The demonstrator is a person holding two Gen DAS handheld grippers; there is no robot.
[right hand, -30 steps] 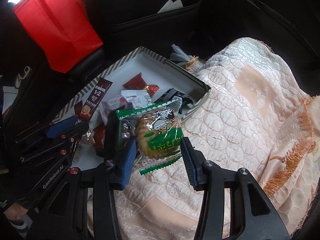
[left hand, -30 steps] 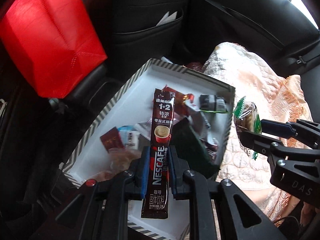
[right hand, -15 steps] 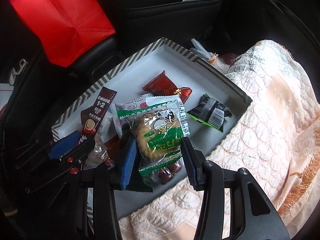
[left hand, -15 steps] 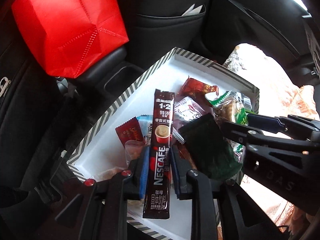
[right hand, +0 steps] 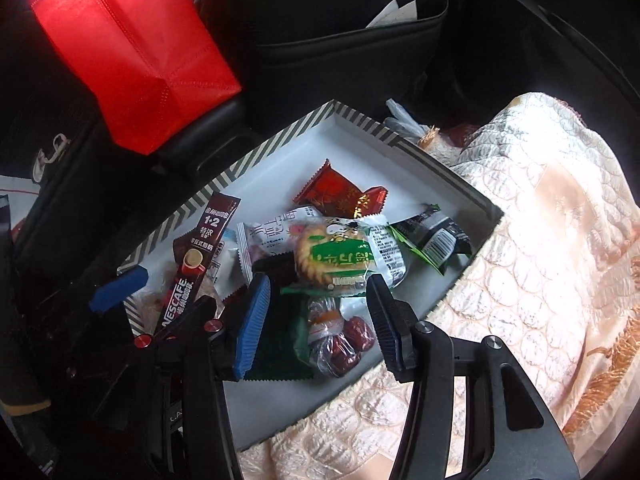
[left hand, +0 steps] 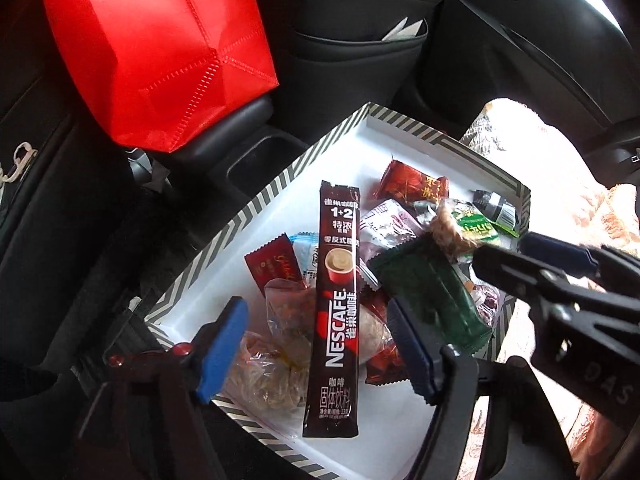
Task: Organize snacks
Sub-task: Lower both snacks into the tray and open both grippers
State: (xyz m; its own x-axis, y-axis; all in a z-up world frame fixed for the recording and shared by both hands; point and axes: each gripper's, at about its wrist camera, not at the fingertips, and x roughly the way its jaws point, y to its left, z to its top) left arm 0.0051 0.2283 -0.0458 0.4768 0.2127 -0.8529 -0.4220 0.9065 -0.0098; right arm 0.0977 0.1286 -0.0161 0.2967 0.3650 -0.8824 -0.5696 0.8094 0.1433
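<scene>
A white box with a striped rim (left hand: 280, 192) (right hand: 280, 136) holds several snacks. My left gripper (left hand: 320, 348) is open over its near end; the brown Nescafe coffee stick (left hand: 338, 292) (right hand: 192, 264) lies loose on the snack pile between its jaws. My right gripper (right hand: 316, 312) is open over the box; the green-wrapped biscuit packet (right hand: 340, 256) (left hand: 464, 224) rests on the pile just beyond its fingertips. A dark green packet (left hand: 432, 292), a red candy wrapper (right hand: 336, 196) and a bag of red dates (right hand: 340, 340) also lie in the box.
A red fabric bag (left hand: 156, 48) (right hand: 128, 52) stands beyond the box on the black car seat. A cream embroidered cloth (right hand: 540, 248) lies to the right of the box. A seat-back pocket with papers (right hand: 360, 40) is behind.
Both grippers have opened over the box. The coffee stick has dropped from the left jaws and the biscuit packet from the right jaws onto the snack pile.
</scene>
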